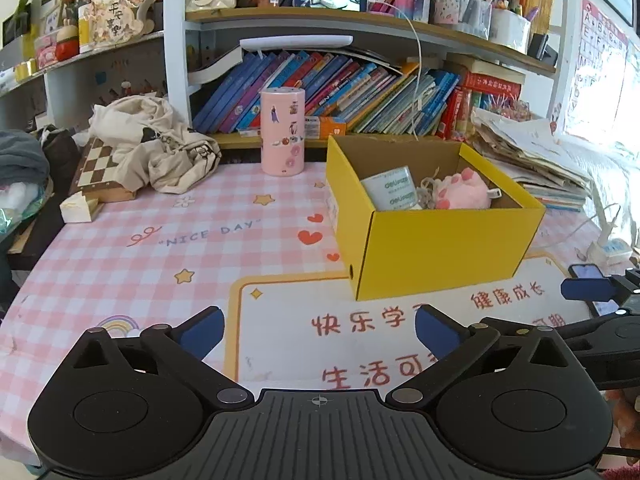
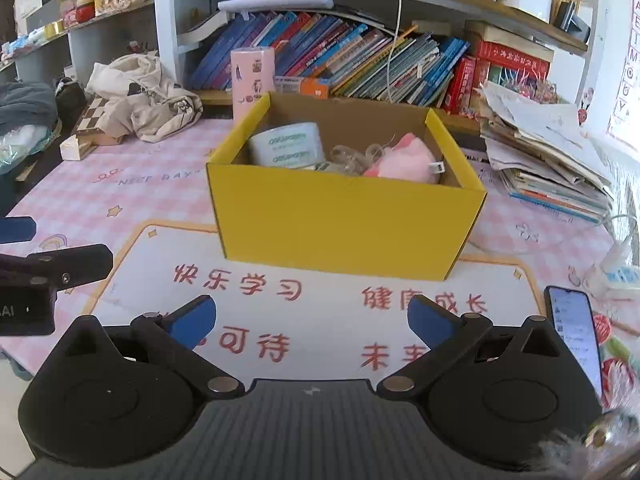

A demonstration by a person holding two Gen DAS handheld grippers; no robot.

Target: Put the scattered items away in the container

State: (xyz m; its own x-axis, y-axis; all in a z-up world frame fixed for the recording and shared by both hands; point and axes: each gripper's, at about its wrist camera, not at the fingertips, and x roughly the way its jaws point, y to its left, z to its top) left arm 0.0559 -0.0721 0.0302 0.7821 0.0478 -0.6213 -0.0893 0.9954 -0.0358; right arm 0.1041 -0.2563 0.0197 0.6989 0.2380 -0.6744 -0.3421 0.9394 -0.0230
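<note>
I'm holding my left gripper point(image 1: 318, 334) low over the desk mat point(image 1: 120, 256), its blue pads spread as wide as they go and nothing sitting between them. My right gripper point(image 2: 312, 320) is doing the same just beside it, jaws gaping wide and carrying nothing. Both are pointing at the yellow box point(image 2: 340, 224), which is standing open on the mat just beyond the red printed characters. Inside it I'm seeing the white tape roll point(image 2: 286, 148) leaning at the left, the pink plush paw point(image 2: 404, 162) lying at the right, and a small greyish tangle between them that I cannot make out. A pink cylinder point(image 1: 282, 132) is standing upright behind the box, near the bookshelf point(image 1: 360, 92). A phone point(image 2: 574, 328) is lying face up, screen lit, on the mat off to my right.
</note>
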